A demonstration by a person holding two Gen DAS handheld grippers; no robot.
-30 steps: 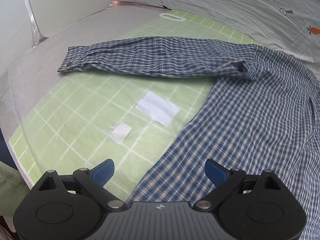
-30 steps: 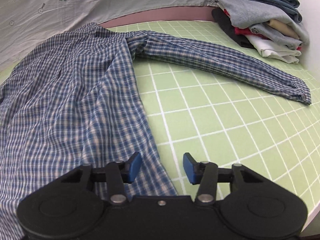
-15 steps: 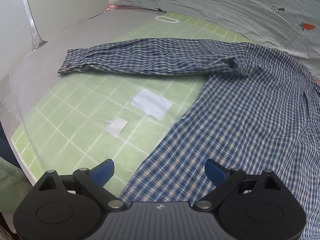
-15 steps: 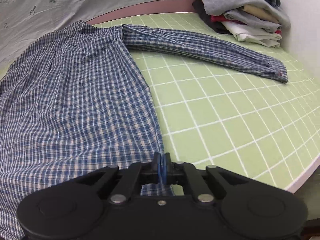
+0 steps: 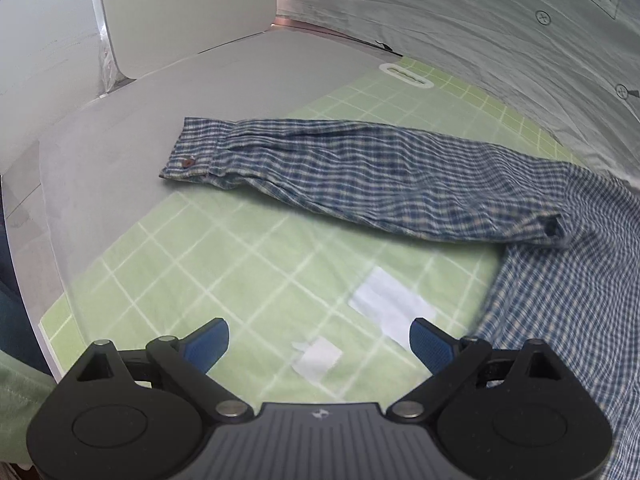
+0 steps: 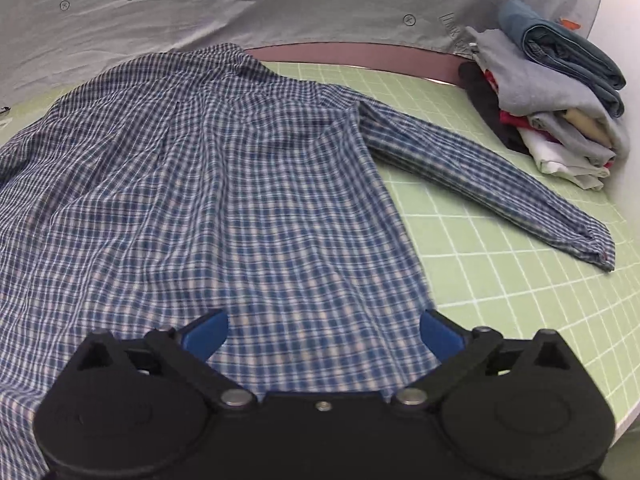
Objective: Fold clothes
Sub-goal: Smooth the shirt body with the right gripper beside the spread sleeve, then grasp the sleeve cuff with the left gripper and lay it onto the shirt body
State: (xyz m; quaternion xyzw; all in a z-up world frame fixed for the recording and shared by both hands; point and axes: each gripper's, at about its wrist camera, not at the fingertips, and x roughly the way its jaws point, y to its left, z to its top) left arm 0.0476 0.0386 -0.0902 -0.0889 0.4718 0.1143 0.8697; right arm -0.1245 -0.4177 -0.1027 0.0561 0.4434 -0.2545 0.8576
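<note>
Shirt: a blue plaid shirt [image 6: 224, 200] lies flat, back up, on a green grid mat [image 6: 500, 280], both sleeves stretched out sideways.
Left sleeve: it [image 5: 360, 172] runs across the mat, and its buttoned cuff [image 5: 192, 160] lies past the mat's edge on the grey bench [image 5: 120, 152].
Right sleeve: it [image 6: 480, 184] angles toward the bench's near right edge; its cuff [image 6: 592, 248] stops on the mat, near that edge.
Collar end: it [image 6: 228, 52] lies at the far side, just beside a pink rim [image 6: 360, 52] and a grey printed sheet [image 6: 280, 0].
Left gripper: it [image 5: 320, 340] hovers over bare mat, jaws spread wide and holding nothing; the shirt's side edge [image 5: 504, 292] is just to its right, and the sleeve lies well ahead.
Right gripper: it [image 6: 324, 332] hangs over the shirt's lower body, jaws spread wide and gripping no cloth; the shirt's right side edge [image 6: 416, 264] lies near its right finger.
Open room: bare mat lies between the left sleeve and the left gripper, bearing two white patches [image 5: 388, 308]; more bare mat lies right of the shirt body, below the right sleeve.
Stack: folded clothes [image 6: 560, 100] sit at the far right corner, apart from the right sleeve.
</note>
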